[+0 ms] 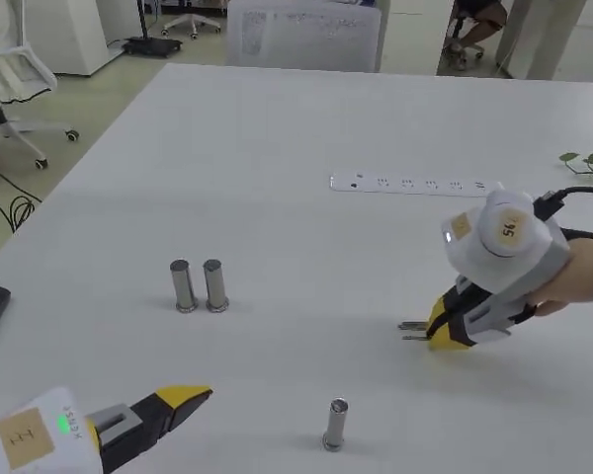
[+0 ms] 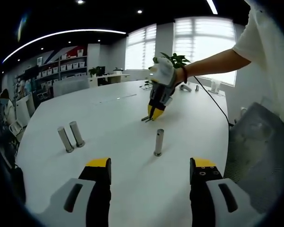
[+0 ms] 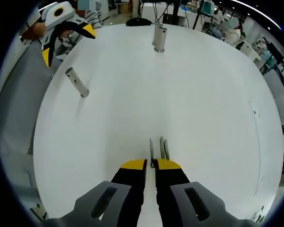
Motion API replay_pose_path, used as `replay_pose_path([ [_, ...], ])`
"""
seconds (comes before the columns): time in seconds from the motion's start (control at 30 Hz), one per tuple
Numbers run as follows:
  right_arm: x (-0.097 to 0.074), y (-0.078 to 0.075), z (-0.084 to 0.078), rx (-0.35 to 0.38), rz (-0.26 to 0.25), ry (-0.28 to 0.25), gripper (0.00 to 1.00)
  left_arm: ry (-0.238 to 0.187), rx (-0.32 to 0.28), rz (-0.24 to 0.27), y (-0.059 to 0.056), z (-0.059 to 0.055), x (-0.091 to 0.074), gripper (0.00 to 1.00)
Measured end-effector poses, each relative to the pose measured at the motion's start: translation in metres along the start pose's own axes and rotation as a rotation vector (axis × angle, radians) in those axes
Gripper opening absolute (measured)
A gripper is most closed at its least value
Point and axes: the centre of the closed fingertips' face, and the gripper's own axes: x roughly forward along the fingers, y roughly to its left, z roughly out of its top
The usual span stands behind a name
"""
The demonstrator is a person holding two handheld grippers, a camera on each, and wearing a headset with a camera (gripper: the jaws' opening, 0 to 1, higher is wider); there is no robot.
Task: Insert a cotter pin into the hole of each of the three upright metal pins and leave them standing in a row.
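Left tool (image 2: 151,164): jaws are spread wide with nothing held between them. In the head view it is seen at the near-left edge of the white desk (image 1: 277,148), with yellow tips and a white body carrying a lit green light.

Next to the right, two pins are standing upright just beside each other: left metal pin (image 1: 183,286) and second metal pin (image 1: 215,285). Both are plain grey steel cylinders with a small flange at the base. Whether they touch cannot be told. Cross holes are too small to be made out.

Third metal pin (image 1: 335,425) is of the same form and stands upright on its own. It is set nearer the person and well apart from the pair, so no row is formed.

A white power strip (image 1: 415,184) is laid flat farther back on the desk.

Right tool (image 3: 150,164): jaws are drawn almost together and clamped on the cotter pins (image 3: 159,147), whose thin bright legs stick out past the yellow tips. Their number cannot be told. In the head view this tool is held low at the desk surface by a hand (image 1: 585,279), pointed left, well apart from all three metal pins. Whether the legs touch the desk cannot be told.
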Motion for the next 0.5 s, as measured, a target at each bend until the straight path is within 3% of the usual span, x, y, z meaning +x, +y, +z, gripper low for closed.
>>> replay_pose_path([
  [0.5,0.0032,-0.0088,-0.0049,0.004,0.005,0.032,0.04,0.009,0.006,-0.001,-0.0001,-0.0008,-0.0043,0.67],
])
